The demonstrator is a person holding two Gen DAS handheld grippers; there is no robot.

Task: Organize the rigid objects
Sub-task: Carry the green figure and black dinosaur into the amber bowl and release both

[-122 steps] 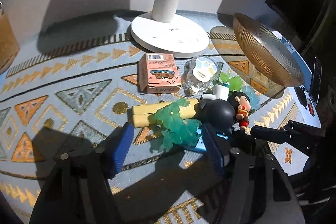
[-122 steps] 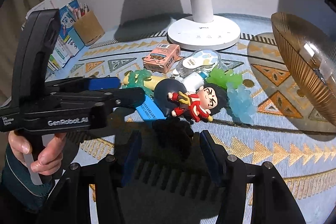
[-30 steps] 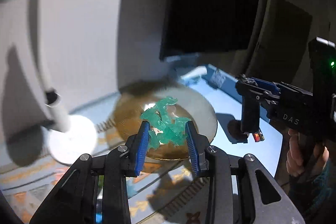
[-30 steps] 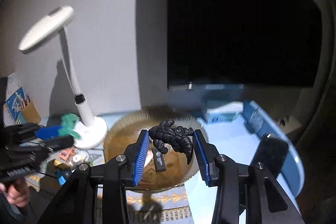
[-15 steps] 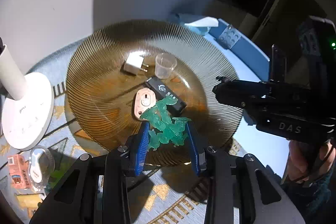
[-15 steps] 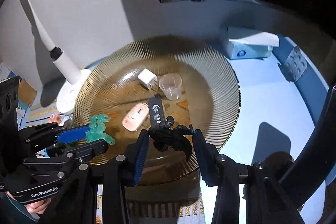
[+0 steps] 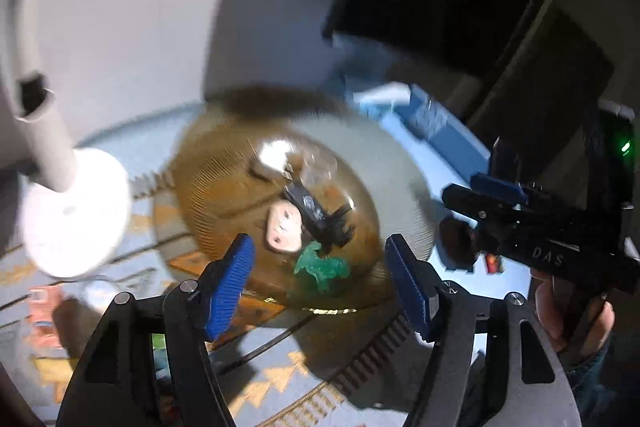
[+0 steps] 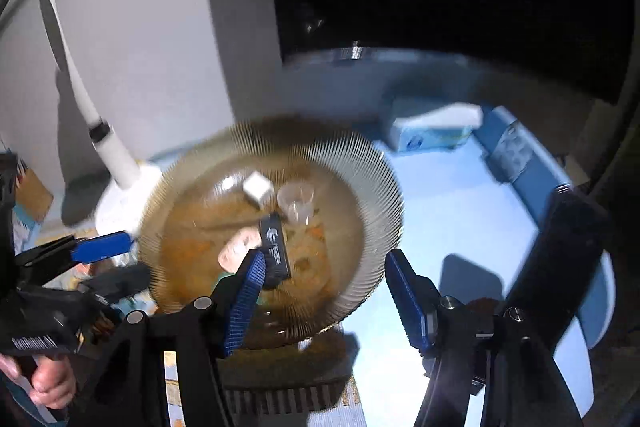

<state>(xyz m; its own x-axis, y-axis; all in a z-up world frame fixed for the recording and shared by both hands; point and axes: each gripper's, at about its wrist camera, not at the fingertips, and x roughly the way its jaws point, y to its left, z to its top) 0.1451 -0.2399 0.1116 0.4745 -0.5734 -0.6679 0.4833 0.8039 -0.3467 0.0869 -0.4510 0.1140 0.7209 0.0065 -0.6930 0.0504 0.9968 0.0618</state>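
Entry: contents at hand, nearest first.

Left gripper (image 7: 318,281), blue ribbed pads: jaws have just been opening, now wide, nothing between them. It hangs over the near rim of the dish.

Right gripper (image 8: 322,301), same pattern: jaws likewise just opened, wide and empty, over the near rim on the dish's right side.

Amber ribbed glass dish (image 7: 404,187), round and shallow, on the patterned mat by the blue worktop's left edge. Judged fragile; not to be knocked.

In the dish, near to far:
- translucent green spiky plastic figure (image 7: 322,267), near edge; light, stiff, with thin prongs (grip the thick middle, not the tips);
- black spiky figure (image 7: 334,225), just beyond, touching or nearly so; the same handling applies;
- pink oval tag (image 7: 283,229), flat, probably slippery;
- black flat stick with white print (image 8: 274,243);
- clear small plastic cup (image 8: 296,201), light, crushable;
- white plug cube (image 8: 258,189), farthest.

Beyond the dish: white lamp base (image 7: 72,215), far left edge of the mat.
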